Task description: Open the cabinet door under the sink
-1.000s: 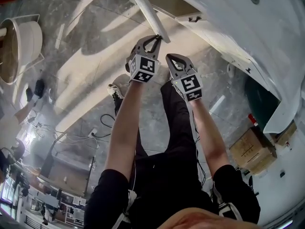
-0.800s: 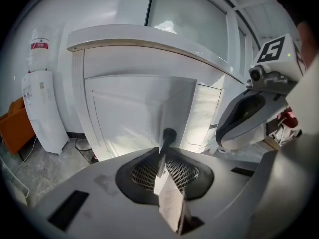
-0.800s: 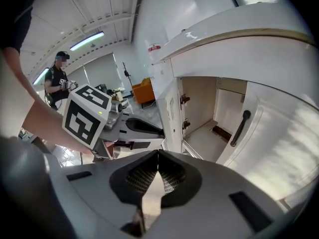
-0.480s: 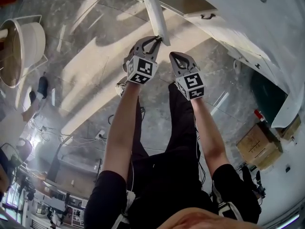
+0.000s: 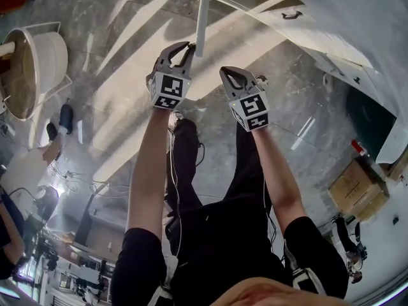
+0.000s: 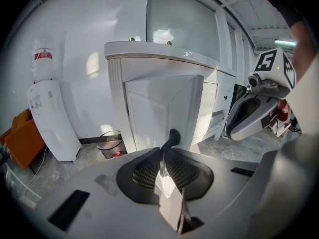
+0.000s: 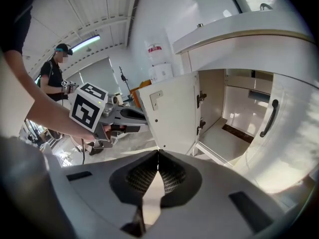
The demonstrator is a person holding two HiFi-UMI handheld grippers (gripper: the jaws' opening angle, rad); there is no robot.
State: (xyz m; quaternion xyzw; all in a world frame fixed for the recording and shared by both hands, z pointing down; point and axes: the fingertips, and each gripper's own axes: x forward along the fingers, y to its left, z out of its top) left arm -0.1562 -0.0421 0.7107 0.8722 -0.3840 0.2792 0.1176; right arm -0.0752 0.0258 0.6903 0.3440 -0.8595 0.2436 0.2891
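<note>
The white cabinet door (image 5: 201,14) under the sink stands swung out, edge-on in the head view. My left gripper (image 5: 189,45) is at its lower edge. In the left gripper view the gripper (image 6: 163,151) is shut on the door's black handle (image 6: 173,135), which pokes up between the jaw tips in front of the door panel (image 6: 164,103). My right gripper (image 5: 225,73) hovers just right of the left one, apart from the door. The right gripper view shows it (image 7: 158,153) shut with nothing in it, facing the door's inner side (image 7: 172,111) and the open cabinet (image 7: 234,118).
The neighbouring door is shut and carries a black handle (image 7: 269,117). A water dispenser (image 6: 47,123) and a small bin (image 6: 109,146) stand left of the vanity. A cardboard box (image 5: 357,190) lies on the floor at right, a round stand (image 5: 38,62) at left. A person (image 7: 56,71) stands behind.
The door has swung further out, from slanted to nearly edge-on. My left gripper moved left with the handle in it. The right gripper shifted a little left alongside.
</note>
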